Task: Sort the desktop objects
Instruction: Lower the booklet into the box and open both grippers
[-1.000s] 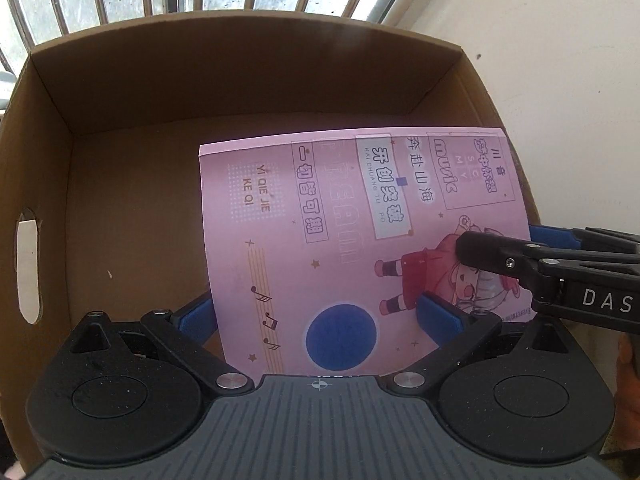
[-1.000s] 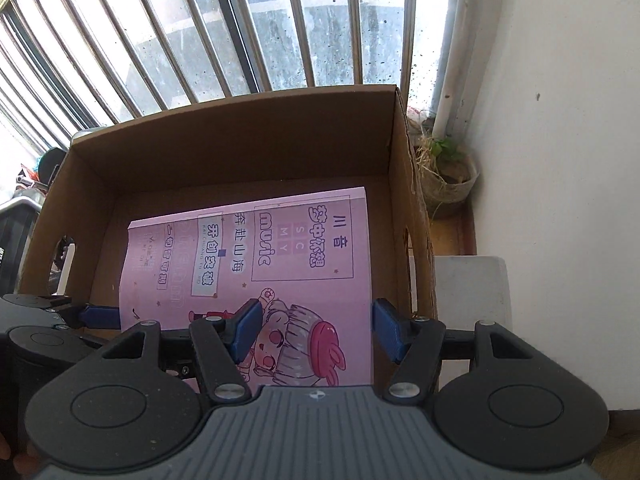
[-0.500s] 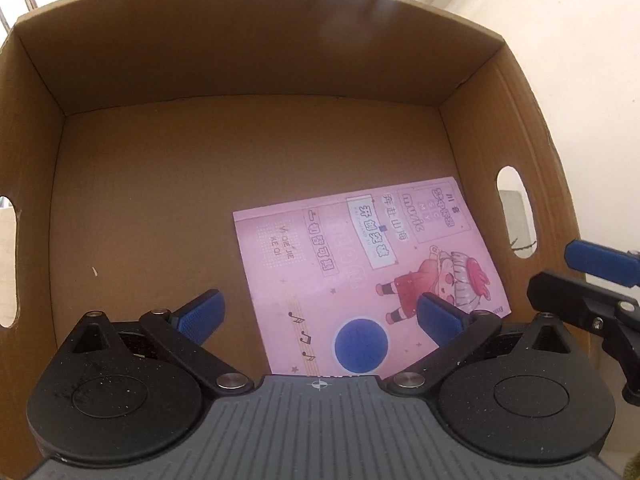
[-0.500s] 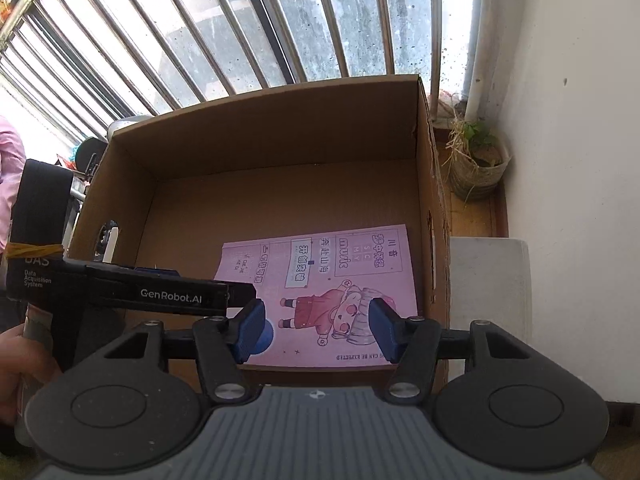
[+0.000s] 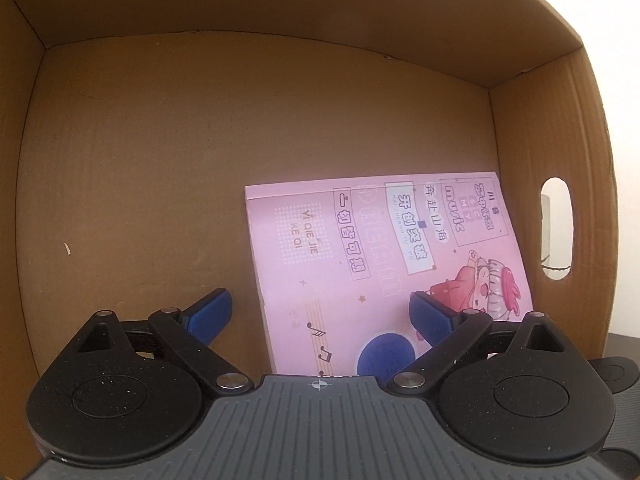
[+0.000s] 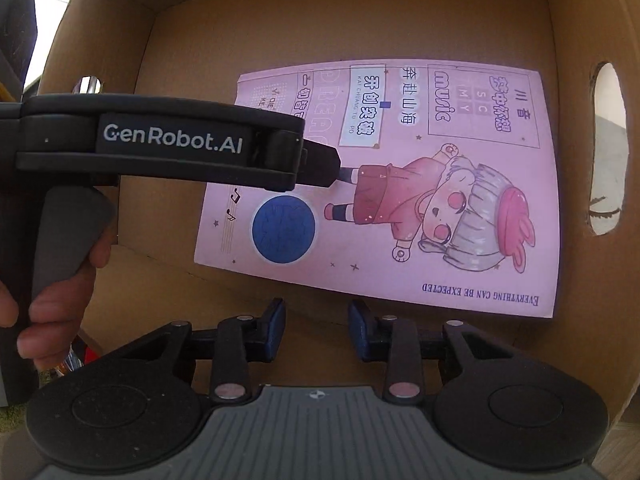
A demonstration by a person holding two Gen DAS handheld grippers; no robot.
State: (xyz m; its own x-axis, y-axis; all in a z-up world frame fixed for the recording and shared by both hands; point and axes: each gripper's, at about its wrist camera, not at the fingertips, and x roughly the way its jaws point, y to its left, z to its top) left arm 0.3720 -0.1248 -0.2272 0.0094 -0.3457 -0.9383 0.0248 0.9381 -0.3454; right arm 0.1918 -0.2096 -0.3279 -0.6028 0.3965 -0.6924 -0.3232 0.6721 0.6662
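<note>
A pink notebook (image 5: 380,248) with a cartoon figure and a blue disc on its cover lies flat on the floor of a cardboard box (image 5: 280,0), towards its right wall. My left gripper (image 5: 320,314) hangs over the notebook's near-left corner. Its blue pads are wide apart and closing a little, gripping nothing. In the right wrist view the notebook (image 6: 400,184) lies just beyond my right gripper (image 6: 316,328). Its jaws are closing, with only bare box floor between them. The left gripper's black body (image 6: 172,140) reaches in from the left over the notebook's far-left part.
The box walls (image 6: 360,8) rise on all sides. An oval handle hole (image 5: 556,228) is cut in the right wall beside the notebook. A person's hand (image 6: 52,296) holds the left gripper's handle outside the left wall. The left half of the box floor (image 5: 140,180) is bare cardboard.
The notebook, held up over the box a second ago, now lies on the box floor. Both grippers have sunk and tilted down into the box. The right jaws have narrowed.
</note>
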